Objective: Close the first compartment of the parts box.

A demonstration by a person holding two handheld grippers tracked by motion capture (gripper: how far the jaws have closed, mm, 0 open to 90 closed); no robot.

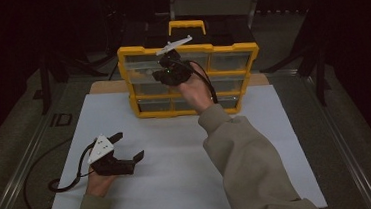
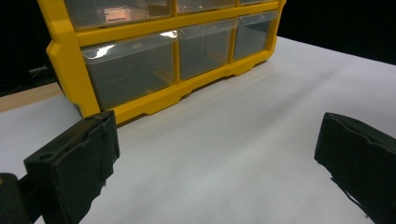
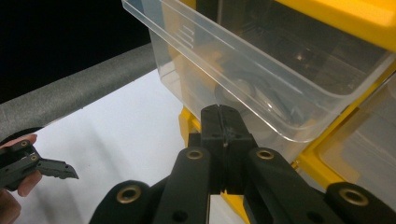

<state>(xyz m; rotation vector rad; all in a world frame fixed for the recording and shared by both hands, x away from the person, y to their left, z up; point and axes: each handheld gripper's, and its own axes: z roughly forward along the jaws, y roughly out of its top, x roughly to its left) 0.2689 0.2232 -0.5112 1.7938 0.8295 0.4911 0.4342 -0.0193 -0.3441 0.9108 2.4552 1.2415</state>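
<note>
We see a dim room; only the white table [image 1: 177, 155] catches light, with black surroundings. Glare streaks the clear drawers [image 2: 130, 70]. In the right gripper view the near jaws blur softly, and grain speckles the shadows.

A yellow-framed organiser [image 1: 190, 79] with clear, colourless drawers [image 3: 261, 70] stands just ahead of the black right hand-held gripper [image 3: 225, 122], whose arms carry brass-coloured rivets. Beneath the black left hand-held gripper [image 1: 126, 146], topped by a pale grey plate, lies a plain white tabletop [image 1: 177, 155]; a beige sleeve [image 1: 248, 159] trails behind the right one
</note>
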